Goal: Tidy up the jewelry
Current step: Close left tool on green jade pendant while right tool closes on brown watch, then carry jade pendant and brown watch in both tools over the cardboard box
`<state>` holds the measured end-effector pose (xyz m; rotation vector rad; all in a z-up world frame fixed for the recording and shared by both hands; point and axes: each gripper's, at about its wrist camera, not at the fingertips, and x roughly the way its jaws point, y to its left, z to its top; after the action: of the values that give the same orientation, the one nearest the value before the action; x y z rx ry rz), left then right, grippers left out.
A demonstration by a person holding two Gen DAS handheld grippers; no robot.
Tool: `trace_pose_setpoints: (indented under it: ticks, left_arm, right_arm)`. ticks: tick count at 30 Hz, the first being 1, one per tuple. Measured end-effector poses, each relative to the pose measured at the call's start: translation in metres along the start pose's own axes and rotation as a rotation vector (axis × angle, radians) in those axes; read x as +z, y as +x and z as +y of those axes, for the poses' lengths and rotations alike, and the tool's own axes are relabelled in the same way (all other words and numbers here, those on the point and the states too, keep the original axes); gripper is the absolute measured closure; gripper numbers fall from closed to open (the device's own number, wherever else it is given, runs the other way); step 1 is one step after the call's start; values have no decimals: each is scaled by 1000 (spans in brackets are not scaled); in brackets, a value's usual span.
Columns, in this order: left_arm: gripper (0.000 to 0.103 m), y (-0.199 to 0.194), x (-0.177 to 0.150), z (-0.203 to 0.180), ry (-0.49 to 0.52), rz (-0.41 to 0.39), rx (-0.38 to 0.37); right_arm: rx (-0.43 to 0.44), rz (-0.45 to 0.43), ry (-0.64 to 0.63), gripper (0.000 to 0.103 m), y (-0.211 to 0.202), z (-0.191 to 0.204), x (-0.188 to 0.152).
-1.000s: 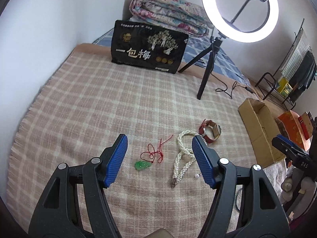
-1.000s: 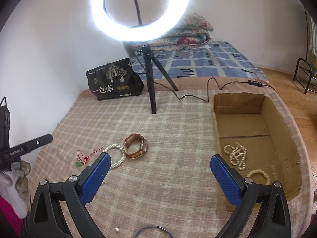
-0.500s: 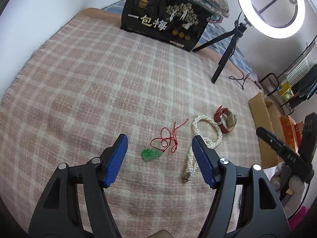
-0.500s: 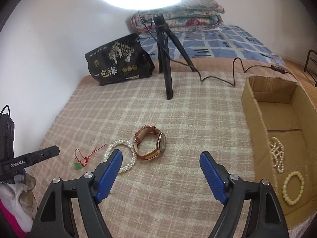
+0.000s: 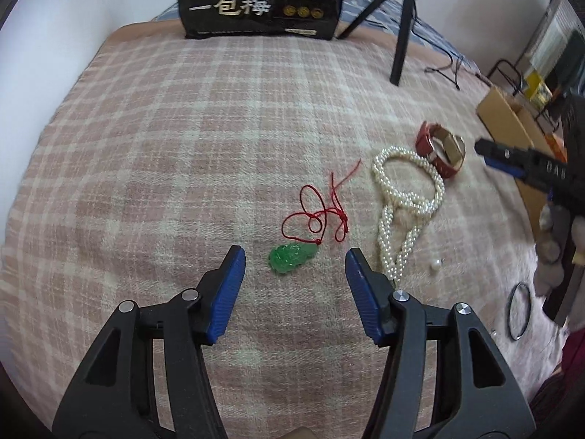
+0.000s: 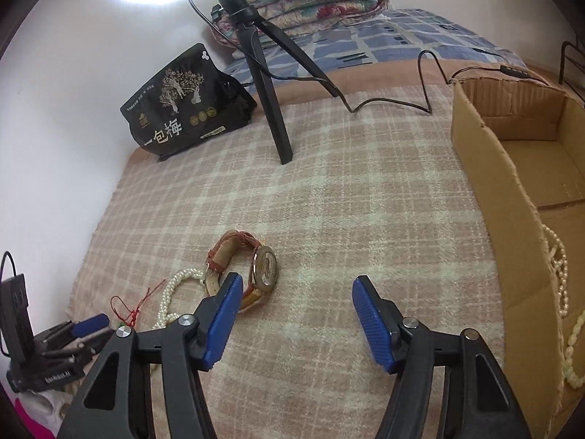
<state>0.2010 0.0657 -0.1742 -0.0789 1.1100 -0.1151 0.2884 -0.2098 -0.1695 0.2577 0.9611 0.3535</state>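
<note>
Just ahead of the left tool [image 5: 295, 265] lies the green pendant [image 5: 291, 258] on the blanket [image 5: 164, 168], untouched; both tools' half-open jaws are closing, holding nothing.

The black bag [image 5: 261, 0] reads "一包梅"; smaller print seems illegible.

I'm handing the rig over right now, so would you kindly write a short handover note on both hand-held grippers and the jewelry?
Left hand-held gripper: empty, jaws closing either side of the green pendant, not yet touching it.
Right hand-held gripper: empty, jaws closing, nothing between them; watch just past its left finger.
On the blanket: pendant, pearl necklace, watch, a loose bead.
Done: two bead strands already in the cardboard box.
Left: move pendant, necklace and watch into the box.
</note>
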Motion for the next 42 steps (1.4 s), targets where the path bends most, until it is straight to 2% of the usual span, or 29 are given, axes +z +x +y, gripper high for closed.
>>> trace_pose_setpoints:
  ticks: [2,5,12,20,26,31,37,42]
  left_arm:
    - [45,4,-1,-4,45,2,26]
    - [53,9,-1,-4,87,8,64]
    - [54,15,1,-7,157,0,88]
    - [74,17,2,-6,149,1,72]
    - [75,17,2,-9,167,-3,84]
    - [75,15,0,-11,167,-3,84]
    - [75,6,-5,-12,142,-16,81]
    - [75,-8,-1,-8,92,-51,54]
  right_arm:
    - [9,-3,-5,37,3,2,2]
    - [13,3,-27,39,8,8,3]
    - [10,13,-36,42,15,11,4]
    - [-13,34,-56,45,27,15,3]
    - [-59,49,-112,48,34,27,0]
    - [-116,53,-172,62,36,33,-3]
    - [-122,46,-192,89,35,34,-4]
    - [-125,30,-200,94,32,38,-5]
